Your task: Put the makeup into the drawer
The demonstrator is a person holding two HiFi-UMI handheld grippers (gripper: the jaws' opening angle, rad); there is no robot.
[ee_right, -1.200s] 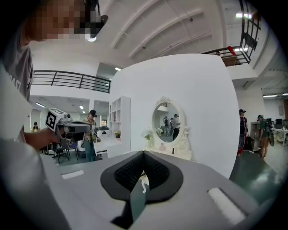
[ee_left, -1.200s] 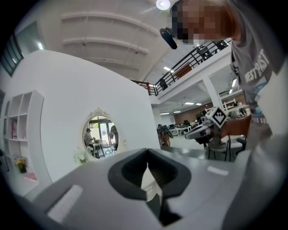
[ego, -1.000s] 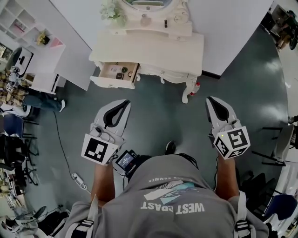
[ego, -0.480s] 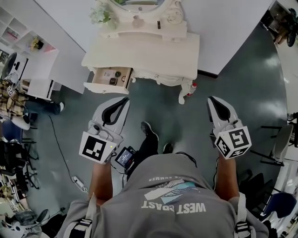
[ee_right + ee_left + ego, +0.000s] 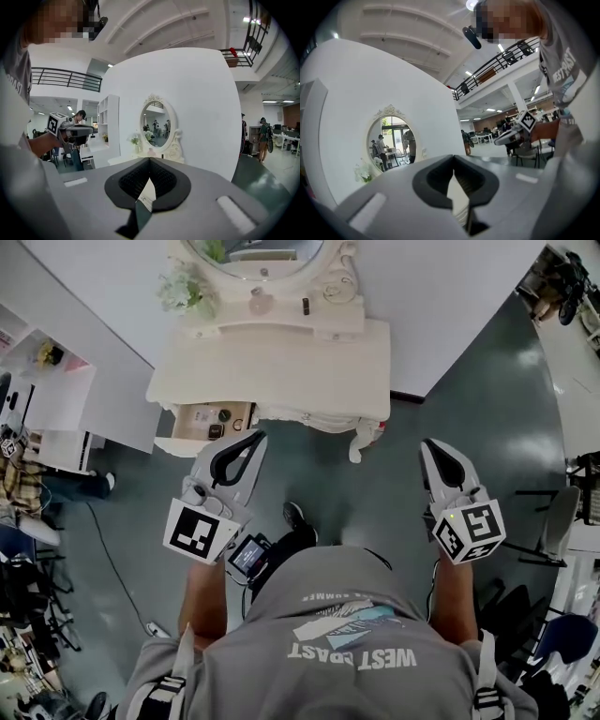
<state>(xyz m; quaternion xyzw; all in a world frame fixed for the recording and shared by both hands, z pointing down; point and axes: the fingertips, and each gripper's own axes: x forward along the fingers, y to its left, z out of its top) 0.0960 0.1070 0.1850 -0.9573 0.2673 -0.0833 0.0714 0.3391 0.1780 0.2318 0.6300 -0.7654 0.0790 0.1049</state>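
A white dressing table (image 5: 281,371) with an oval mirror (image 5: 258,251) stands ahead. Its left drawer (image 5: 187,444) is pulled out, with a few small dark makeup items (image 5: 217,424) inside. A pinkish bottle (image 5: 260,304) and a small dark item (image 5: 306,306) rest on the ledge under the mirror. My left gripper (image 5: 249,439) is shut and empty, its tip just right of the drawer's front corner. My right gripper (image 5: 431,447) is shut and empty too, over the floor right of the table. The mirror (image 5: 390,143) shows past the left gripper (image 5: 453,158), and the mirror (image 5: 157,124) past the right gripper (image 5: 149,160).
White flowers (image 5: 183,289) stand at the table's back left. A white shelf unit (image 5: 56,399) sits to the left. A red-capped bottle (image 5: 376,431) lies by the table's front leg. Chairs (image 5: 562,517) line the right side. A cable (image 5: 108,554) runs over the grey floor.
Both grippers have come closer to the dressing table along with the person. The open drawer, earlier well ahead of the left gripper, now lies right beside its tip. Both stay shut.
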